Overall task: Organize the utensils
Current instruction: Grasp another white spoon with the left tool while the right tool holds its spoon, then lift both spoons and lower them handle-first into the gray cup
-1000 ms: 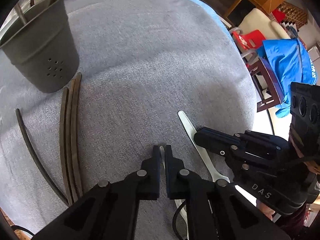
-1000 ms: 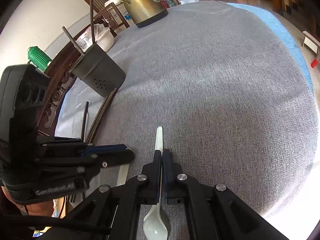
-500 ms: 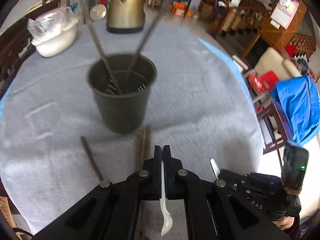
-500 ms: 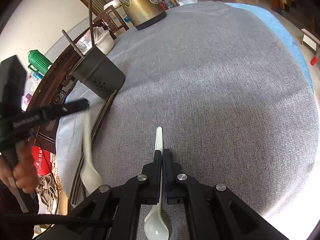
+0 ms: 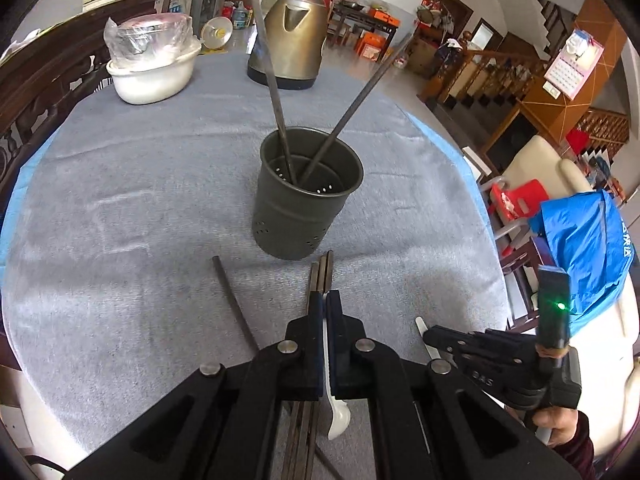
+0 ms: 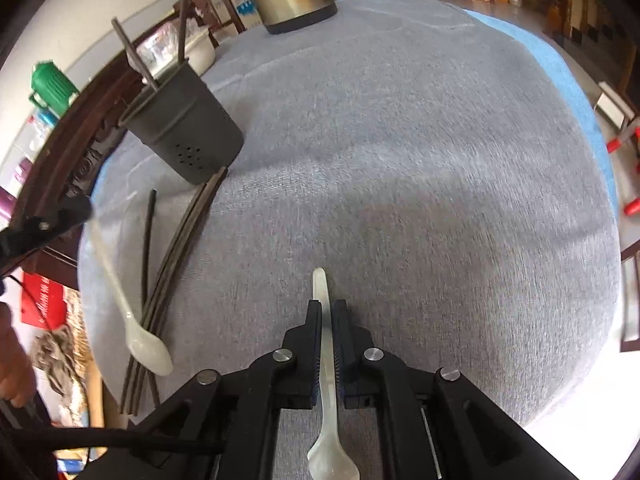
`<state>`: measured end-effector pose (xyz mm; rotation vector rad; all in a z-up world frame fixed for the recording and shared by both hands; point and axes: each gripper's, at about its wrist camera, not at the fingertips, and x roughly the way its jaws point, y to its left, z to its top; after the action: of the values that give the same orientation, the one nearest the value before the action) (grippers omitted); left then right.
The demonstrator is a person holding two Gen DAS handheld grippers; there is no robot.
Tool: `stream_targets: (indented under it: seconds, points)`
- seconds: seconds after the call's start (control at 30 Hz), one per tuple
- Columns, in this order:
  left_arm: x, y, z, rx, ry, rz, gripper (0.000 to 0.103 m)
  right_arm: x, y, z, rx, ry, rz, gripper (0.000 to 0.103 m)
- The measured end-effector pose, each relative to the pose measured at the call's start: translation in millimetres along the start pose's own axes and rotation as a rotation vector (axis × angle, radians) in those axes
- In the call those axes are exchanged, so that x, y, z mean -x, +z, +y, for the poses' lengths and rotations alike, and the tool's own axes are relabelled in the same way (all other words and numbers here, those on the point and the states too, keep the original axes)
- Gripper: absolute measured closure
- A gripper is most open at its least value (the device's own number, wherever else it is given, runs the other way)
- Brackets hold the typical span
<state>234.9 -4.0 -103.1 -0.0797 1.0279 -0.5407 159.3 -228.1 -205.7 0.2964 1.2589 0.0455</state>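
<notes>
A dark perforated utensil cup (image 5: 308,196) stands on the grey tablecloth with two dark chopsticks (image 5: 276,92) in it; it also shows in the right wrist view (image 6: 184,132). My left gripper (image 5: 325,300) is shut on a white spoon (image 5: 338,420), bowl hanging down, lifted in front of the cup. That spoon shows in the right wrist view (image 6: 132,320). My right gripper (image 6: 328,308) is shut on a second white spoon (image 6: 326,360); its handle tip shows in the left wrist view (image 5: 421,326). Several dark chopsticks (image 6: 180,252) lie loose beside the cup.
A brass kettle (image 5: 296,36) and a white covered bowl (image 5: 152,68) stand at the table's far side. A single dark chopstick (image 5: 234,304) lies left of the bundle. Chairs and a blue bag (image 5: 588,248) are beyond the table's right edge.
My left gripper has lifted its spoon off the cloth and tilted up to face the cup. My right gripper stays shut on its spoon and has moved little.
</notes>
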Motion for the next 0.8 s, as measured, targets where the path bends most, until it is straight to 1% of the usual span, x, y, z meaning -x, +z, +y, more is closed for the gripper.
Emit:
stream_targets:
  seconds: [0.17, 0.3, 0.4, 0.5, 0.6, 0.7, 0.8]
  points:
    - [14, -3, 4, -0.002, -0.009, -0.027, 0.101, -7, 9, 19, 0.048, -0.072, 0.045, 0.095]
    - [26, -6, 7, -0.001, -0.019, -0.046, 0.101, -12, 11, 29, 0.076, -0.097, 0.073, 0.095]
    - [36, -8, 8, -0.005, -0.021, -0.066, 0.101, -14, 14, 35, 0.080, -0.085, 0.094, 0.095]
    - [49, -10, 9, -0.011, -0.024, -0.097, 0.101, -10, 16, 36, 0.058, -0.052, 0.074, 0.095]
    - [61, -10, 14, -0.009, -0.026, -0.125, 0.101, -10, 15, 37, 0.072, -0.070, 0.091, 0.095]
    - [72, -11, 18, -0.018, 0.004, -0.158, 0.101, -18, 14, 42, 0.095, -0.083, 0.113, 0.095]
    - [78, -14, 22, -0.038, 0.056, -0.186, 0.101, -16, 10, 53, 0.095, -0.065, 0.108, 0.095]
